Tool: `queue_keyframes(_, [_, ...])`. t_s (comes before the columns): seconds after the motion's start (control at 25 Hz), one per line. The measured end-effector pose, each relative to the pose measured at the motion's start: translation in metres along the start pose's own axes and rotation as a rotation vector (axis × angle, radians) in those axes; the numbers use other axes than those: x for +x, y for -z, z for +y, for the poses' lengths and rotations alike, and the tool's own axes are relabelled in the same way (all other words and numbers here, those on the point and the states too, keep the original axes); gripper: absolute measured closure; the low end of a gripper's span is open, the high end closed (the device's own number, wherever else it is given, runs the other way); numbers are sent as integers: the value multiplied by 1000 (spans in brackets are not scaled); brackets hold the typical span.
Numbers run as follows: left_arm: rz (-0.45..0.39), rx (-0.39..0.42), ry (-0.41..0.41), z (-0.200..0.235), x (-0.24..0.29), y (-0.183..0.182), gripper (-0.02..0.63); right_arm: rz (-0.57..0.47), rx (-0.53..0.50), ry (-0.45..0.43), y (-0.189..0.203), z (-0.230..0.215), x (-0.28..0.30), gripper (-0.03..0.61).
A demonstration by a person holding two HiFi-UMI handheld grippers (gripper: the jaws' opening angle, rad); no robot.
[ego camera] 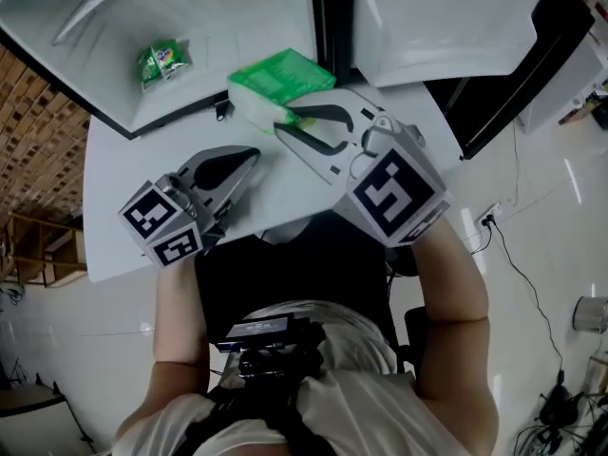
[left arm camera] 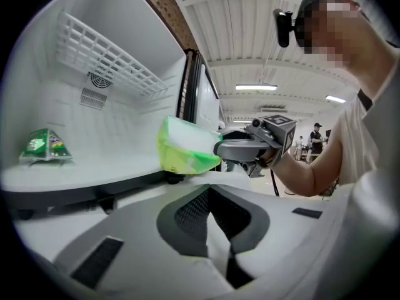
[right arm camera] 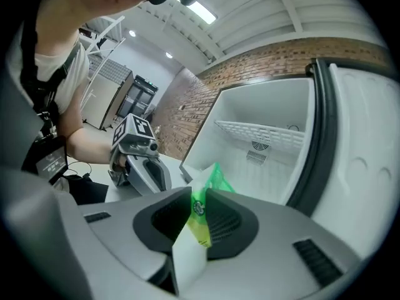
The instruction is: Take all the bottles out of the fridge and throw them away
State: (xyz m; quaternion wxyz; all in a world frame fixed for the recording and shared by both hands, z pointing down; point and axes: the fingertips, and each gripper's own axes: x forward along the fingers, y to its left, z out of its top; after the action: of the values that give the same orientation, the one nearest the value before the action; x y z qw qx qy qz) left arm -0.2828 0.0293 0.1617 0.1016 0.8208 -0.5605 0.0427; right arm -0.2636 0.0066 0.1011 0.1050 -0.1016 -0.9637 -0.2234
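In the head view, the right gripper [ego camera: 288, 122] is closed on a green and white pack [ego camera: 281, 82], which hangs at the front edge of the open fridge [ego camera: 237, 17], above the white table [ego camera: 123, 188]. The left gripper [ego camera: 249, 160] is beside it, a little nearer to the person, and it carries nothing. Only this view shows both grippers and both packs together: a second pack [ego camera: 161, 63], also green, lies deeper in the fridge, well apart from the first. The left gripper view gives what the head view cannot: the left gripper [left arm camera: 211, 205] has its jaws together, with nothing between them. It also shows from the side the right gripper [left arm camera: 220, 149] pinching one end of the pack [left arm camera: 184, 152], and the second pack [left arm camera: 44, 145] resting on the fridge floor [left arm camera: 112, 167] under a wire rack [left arm camera: 106, 58]. The right gripper view looks along the right gripper [right arm camera: 199, 212] itself: the two pads press on the flat pack [right arm camera: 215, 181], with its green end sticking out beyond the tips and its white end toward the camera. Behind it are the left gripper [right arm camera: 157, 179], the fridge [right arm camera: 262, 124] and the door [right arm camera: 362, 167]. The second pack does not appear in this view.
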Motion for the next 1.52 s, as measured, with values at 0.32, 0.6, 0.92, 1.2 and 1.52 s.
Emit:
queue_keyframes(0.32, [-16, 32, 140, -51, 55, -12, 600, 6, 57, 87, 21, 3, -90, 511])
queue_keyframes(0.6, [-25, 87, 284, -99, 96, -26, 600, 24, 76, 175, 39, 4, -158, 511])
queue_keyframes(0.92, [-18, 168, 480, -196, 163, -42, 600, 118, 169, 365, 90, 2, -272, 511])
queue_keyframes(1.2, [12, 193, 627, -255, 213, -16, 600, 220, 303, 513, 148, 6, -323, 511])
queue_keyframes(1.52, [141, 136, 682, -271, 245, 69, 600, 323, 479, 469, 245, 52, -309, 511])
